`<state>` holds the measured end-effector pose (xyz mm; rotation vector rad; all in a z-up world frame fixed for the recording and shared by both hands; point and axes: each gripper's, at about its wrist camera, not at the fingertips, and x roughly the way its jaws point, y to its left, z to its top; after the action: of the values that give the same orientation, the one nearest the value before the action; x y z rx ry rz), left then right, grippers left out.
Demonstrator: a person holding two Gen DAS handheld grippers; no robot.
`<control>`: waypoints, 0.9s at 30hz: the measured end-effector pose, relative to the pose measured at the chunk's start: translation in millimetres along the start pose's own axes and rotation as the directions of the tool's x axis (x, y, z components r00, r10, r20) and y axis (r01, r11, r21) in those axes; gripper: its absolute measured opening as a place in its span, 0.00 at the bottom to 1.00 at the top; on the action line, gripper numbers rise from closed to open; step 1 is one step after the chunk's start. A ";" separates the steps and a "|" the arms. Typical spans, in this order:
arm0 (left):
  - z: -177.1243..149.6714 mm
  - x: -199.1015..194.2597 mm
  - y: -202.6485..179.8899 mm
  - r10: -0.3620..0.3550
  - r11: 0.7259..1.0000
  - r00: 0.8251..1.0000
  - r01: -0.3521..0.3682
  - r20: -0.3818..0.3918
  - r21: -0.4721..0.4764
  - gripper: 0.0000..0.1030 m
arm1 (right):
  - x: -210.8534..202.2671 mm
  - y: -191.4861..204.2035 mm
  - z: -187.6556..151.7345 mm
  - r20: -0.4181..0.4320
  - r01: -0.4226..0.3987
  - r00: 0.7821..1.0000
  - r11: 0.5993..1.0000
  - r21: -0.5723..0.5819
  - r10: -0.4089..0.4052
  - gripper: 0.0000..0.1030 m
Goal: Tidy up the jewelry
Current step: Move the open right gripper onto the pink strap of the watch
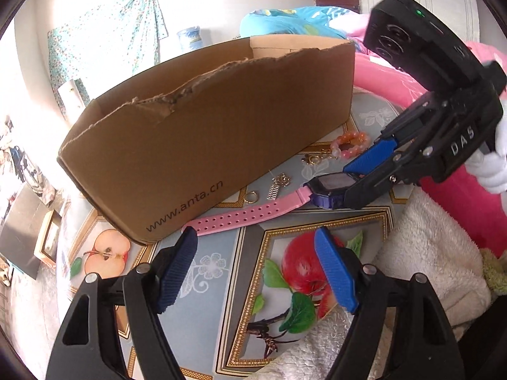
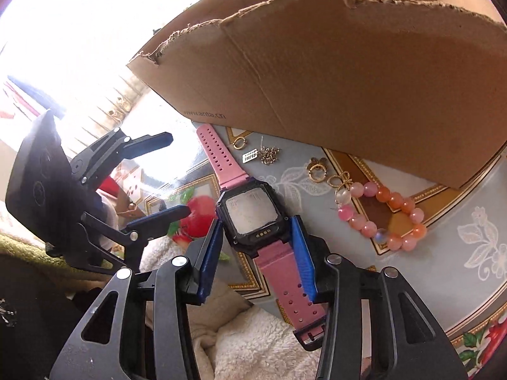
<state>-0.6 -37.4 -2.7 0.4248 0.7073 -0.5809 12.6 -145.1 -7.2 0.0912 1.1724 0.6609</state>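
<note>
The right gripper [image 2: 258, 253] tips steeply down at the desk [image 2: 443, 272], its blue pads either side of the pink-strapped smartwatch [image 2: 250, 215]. The pads flank the watch case closely, but I cannot tell whether they press on it. A white-gloved hand [image 1: 489, 171] holds this gripper, mostly cut off at the frame edge.

The left gripper [image 1: 256, 264] angles down too, its jaws wide apart with nothing between them, hovering over the apple-print desk cover just short of the strap's free end.

Beyond the right gripper's tips lie a gold ring [image 2: 240, 142], a small silver charm on a chain [image 2: 261, 155], two ornate gold pieces [image 2: 326, 174] too small to name, and to its right a pink and orange bead bracelet [image 2: 383, 218]. Behind them stands a torn cardboard box [image 2: 348, 72], its inside hidden.
</note>
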 end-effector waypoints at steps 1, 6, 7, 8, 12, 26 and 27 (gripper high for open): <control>0.4 1.4 -3.9 0.009 1.000 1.000 -0.009 -0.001 0.026 0.67 | -1.2 -4.2 -0.1 -0.014 -0.014 1.000 1.000 0.003 0.014 0.39; 2.1 13.8 -15.6 0.032 0.994 0.999 -0.028 -0.029 0.108 0.49 | 5.5 -3.7 14.0 -0.074 -0.045 0.996 0.999 -0.011 0.044 0.39; 3.0 14.3 -16.3 0.035 0.993 0.999 -0.032 -0.025 0.115 0.47 | 17.5 -1.9 12.5 -0.083 -0.049 0.995 0.999 -0.014 0.047 0.39; 3.9 15.3 -16.4 0.032 0.992 0.999 -0.028 -0.027 0.120 0.44 | 14.9 -1.7 12.9 -0.090 -0.053 0.995 0.998 -0.017 0.051 0.39; 4.8 19.4 -18.4 0.031 0.989 0.999 -0.028 -0.019 0.147 0.37 | 17.3 -5.0 14.1 -0.108 -0.071 0.992 0.997 -0.015 0.069 0.39; 26.0 30.7 0.4 -0.112 0.994 0.990 0.112 -0.083 -0.006 0.10 | 2.9 -3.4 -2.1 -0.033 -0.015 0.999 0.999 -0.035 0.014 0.39; 28.5 32.0 6.2 -0.128 0.991 0.988 0.125 -0.092 -0.039 0.10 | 0.3 0.4 -4.8 -0.018 0.014 1.000 0.999 -0.045 -0.015 0.39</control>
<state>36.6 -59.4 -4.7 0.3804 0.8370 -0.6711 8.3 -145.9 -9.2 0.0392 1.1738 0.6762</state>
